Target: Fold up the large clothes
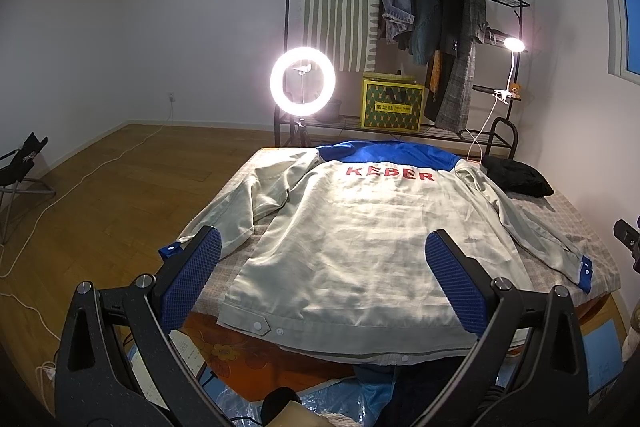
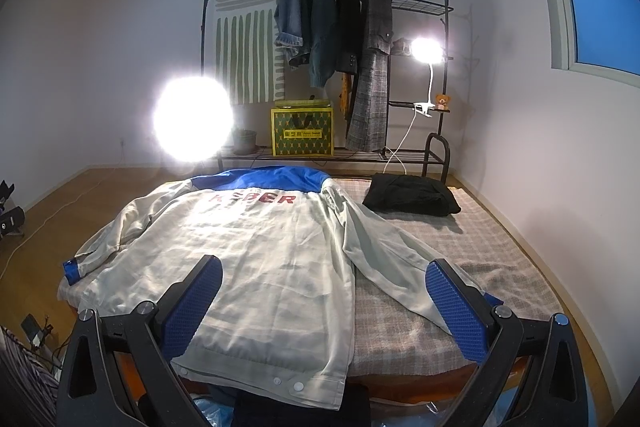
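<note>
The jacket (image 1: 352,239) lies back-up on the bed (image 2: 480,255), spread nearly flat, its red lettering and blue yoke at the far end and the snap-buttoned hem hanging just over the near edge. Nothing about it looks folded yet. Both sleeves are out to the sides: the left sleeve (image 1: 236,199) bends at the elbow and runs down to a blue cuff at the bed's left edge, while the right sleeve (image 2: 396,267) stretches diagonally across the checked cover toward the near right corner.

The left gripper (image 1: 324,281) hovers over the hem end of the jacket, jaws spread wide and holding nothing — the cloth shows plainly between the two blue pads. The right gripper (image 2: 324,301) is the same: jaws wide apart, empty, poised above the jacket's right side and the lower part of the right sleeve. Neither seems to touch the fabric.

So I'd put the job at its very start — garment laid out and smoothed, all folds still to come. Sleeves would need bringing in over the back, then the body doubled over. A dark folded garment (image 2: 412,195) sits at the far right of the bed, well apart from the jacket; whether it is a finished piece I can't say.
</note>
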